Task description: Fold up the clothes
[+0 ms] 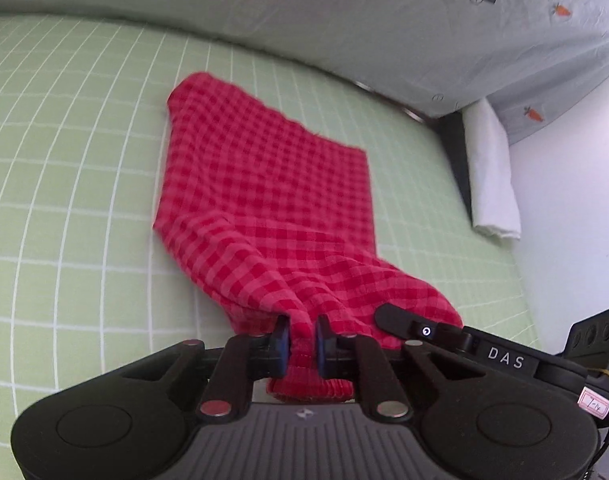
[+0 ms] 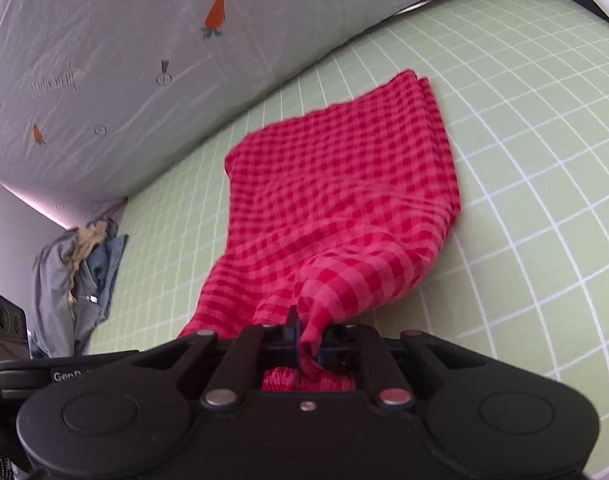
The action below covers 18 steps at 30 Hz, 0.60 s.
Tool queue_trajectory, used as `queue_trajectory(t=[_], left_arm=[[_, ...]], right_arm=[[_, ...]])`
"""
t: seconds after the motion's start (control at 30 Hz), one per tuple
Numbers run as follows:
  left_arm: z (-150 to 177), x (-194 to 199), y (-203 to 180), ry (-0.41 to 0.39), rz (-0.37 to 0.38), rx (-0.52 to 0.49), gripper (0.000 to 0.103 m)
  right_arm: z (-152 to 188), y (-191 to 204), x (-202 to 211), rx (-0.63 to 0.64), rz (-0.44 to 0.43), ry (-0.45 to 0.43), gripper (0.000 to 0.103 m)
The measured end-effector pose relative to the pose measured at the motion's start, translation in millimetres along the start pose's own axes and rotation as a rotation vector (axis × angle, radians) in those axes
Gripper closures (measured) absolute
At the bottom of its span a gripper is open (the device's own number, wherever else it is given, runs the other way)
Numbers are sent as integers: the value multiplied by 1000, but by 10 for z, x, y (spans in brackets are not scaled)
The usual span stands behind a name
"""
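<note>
Left wrist view: your left gripper (image 1: 302,338) is pinched tight on the ribbed hem of the red checked garment (image 1: 272,196), which stretches toward 12 o'clock across the green grid sheet (image 1: 64,200).

Right wrist view: your right gripper (image 2: 307,340) clamps the same hem; a clothes pile (image 2: 78,280) sits at 9 o'clock.

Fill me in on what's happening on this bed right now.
A person is folding a red checked garment on a bed with a green grid sheet, one handheld tool in each hand. The left tool and the right tool are each clamped on its ribbed near edge, lifted off the sheet; the far end lies flat. A pile of other clothes sits at the bed's edge, beside a carrot-print cover.
</note>
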<state>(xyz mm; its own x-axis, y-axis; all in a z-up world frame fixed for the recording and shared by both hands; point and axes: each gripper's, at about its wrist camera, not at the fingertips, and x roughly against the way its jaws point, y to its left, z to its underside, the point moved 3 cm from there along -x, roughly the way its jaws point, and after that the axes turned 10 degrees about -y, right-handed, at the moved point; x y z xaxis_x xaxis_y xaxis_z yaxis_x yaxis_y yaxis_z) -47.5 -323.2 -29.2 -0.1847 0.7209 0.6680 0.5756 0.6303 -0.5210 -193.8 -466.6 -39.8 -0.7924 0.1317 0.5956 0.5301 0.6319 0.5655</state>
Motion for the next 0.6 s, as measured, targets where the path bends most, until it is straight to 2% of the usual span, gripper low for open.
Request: queue_trajectory(t=[0.17,0.3,0.4,0.53,0.6], left_arm=[[-497,-87,-167,-88,35,7,89],[-687,-311,-205,-91,5,-15,89],[-819,-573,-120,-58,-30,-15,89],[-994,-927,130,-1,-80,70,87],[-1112,-1026,213,-18,-87,90,84]], right_arm=[[-537,-21,-68,-68,-48,-83,96],[-880,-37,-302,-75,-54,-107,95],[-1041,-70,-550,-57,-36,-89,95],[-1136,-240,-997,-101,-3,-14,92],[-1188,-322,-1208,-138,23,25,86]])
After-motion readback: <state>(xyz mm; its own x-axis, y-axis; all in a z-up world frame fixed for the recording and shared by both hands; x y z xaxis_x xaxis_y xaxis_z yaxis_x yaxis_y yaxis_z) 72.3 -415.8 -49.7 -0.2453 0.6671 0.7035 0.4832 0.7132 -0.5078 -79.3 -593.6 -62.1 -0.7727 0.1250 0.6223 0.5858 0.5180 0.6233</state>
